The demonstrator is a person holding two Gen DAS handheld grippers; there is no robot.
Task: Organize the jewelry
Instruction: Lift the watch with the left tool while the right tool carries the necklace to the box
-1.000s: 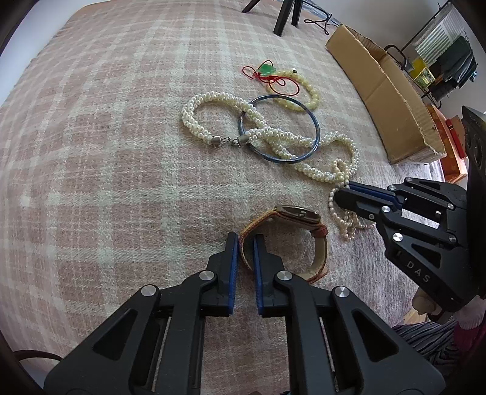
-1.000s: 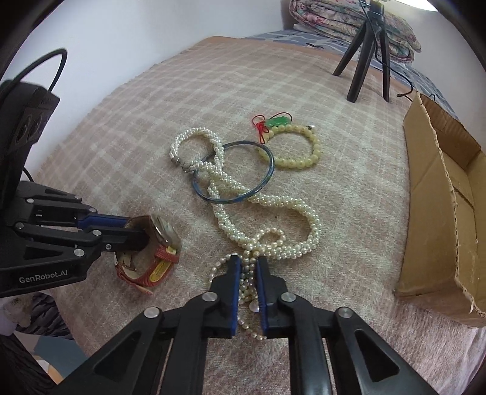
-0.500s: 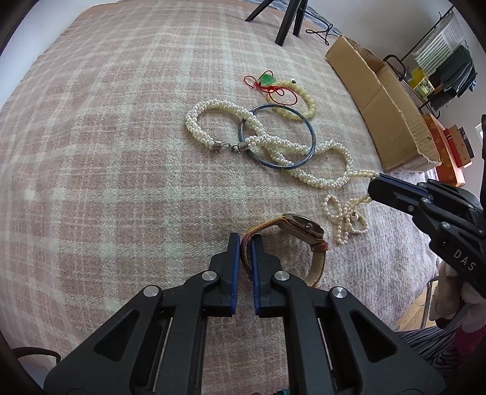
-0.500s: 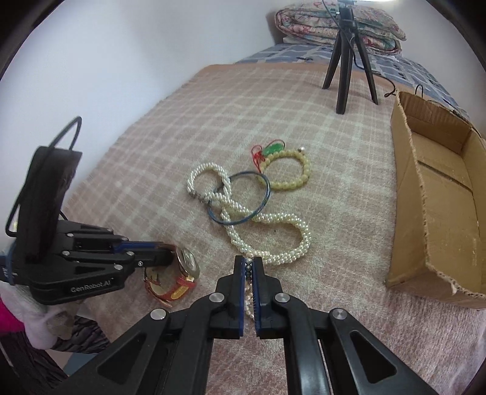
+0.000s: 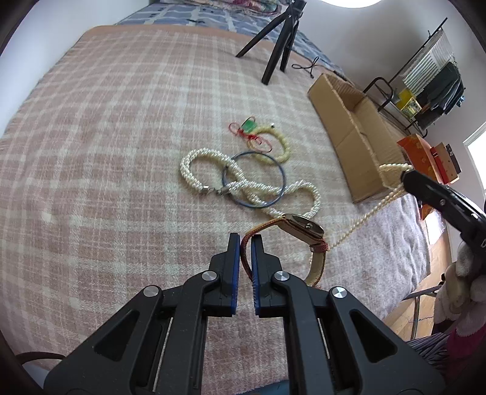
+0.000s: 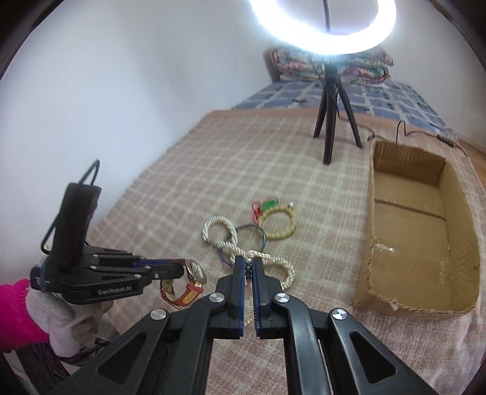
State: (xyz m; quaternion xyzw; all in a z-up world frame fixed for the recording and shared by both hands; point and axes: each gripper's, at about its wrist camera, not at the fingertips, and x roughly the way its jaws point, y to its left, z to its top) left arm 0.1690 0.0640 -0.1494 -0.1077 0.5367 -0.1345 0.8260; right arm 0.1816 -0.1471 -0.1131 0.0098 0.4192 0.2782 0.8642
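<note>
**Watch and pearl strand both lifted off the bed**

On the plaid blanket (image 5: 121, 127) of the bed, we hold a tool in each hand. Our left tool (image 5: 245, 243) is closed on the red-brown strap of the wristwatch (image 5: 302, 229), whose gold case hangs just beyond the fingertips, tilted, with the pale inner side of the strap dropping below it. Our right tool (image 6: 248, 267) is pinched nearly closed on a thin pearl strand (image 5: 364, 214); from the left wrist view this strand runs taut from the tool down toward the blanket, passing behind the watch.

Lying on the blanket farther off are a thick twisted pearl necklace (image 5: 194, 170), which passes through a blue bangle (image 5: 282, 179), and just past them a yellow bead bracelet (image 5: 284, 145) with a green charm on red cord (image 5: 249, 126). An open cardboard box (image 6: 419, 224) sits to the right of the jewelry, well apart from it. A black tripod (image 6: 331, 115) with a lit ring light (image 6: 322, 24) stands at the far end of the blanket.
</note>
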